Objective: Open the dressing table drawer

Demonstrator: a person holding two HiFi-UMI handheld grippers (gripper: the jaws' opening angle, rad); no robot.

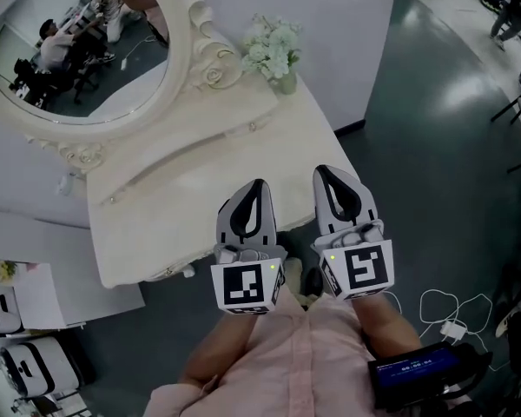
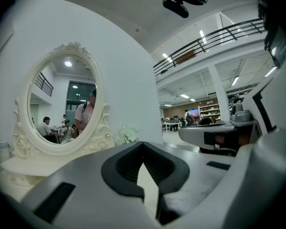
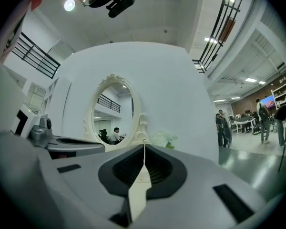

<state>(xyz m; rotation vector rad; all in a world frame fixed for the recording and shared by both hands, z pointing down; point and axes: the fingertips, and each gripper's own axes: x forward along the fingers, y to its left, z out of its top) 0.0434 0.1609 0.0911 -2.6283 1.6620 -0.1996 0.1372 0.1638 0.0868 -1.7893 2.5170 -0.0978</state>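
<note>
1 dressing table (image 1: 269, 146), cream, fills the mid-left of the head view. Its long axis runs L-R, rising a bit to the right, w/ the front facing the person. 1 drawer (image 1: 161, 274) sits under the near edge on the same long axis, front toward the person. Only a sliver shows from above; it looks shut. 1 oval mirror (image 1: 78, 50) stands at the table's back, upper left. 2 grippers, left gripper (image 1: 259, 183) & right gripper (image 1: 324, 170), are side by side over the near edge. Each has its jaws closed tip to tip, nothing betw. them. 1 bunch of white flowers (image 1: 273, 49) stands at the back right corner.
</note>
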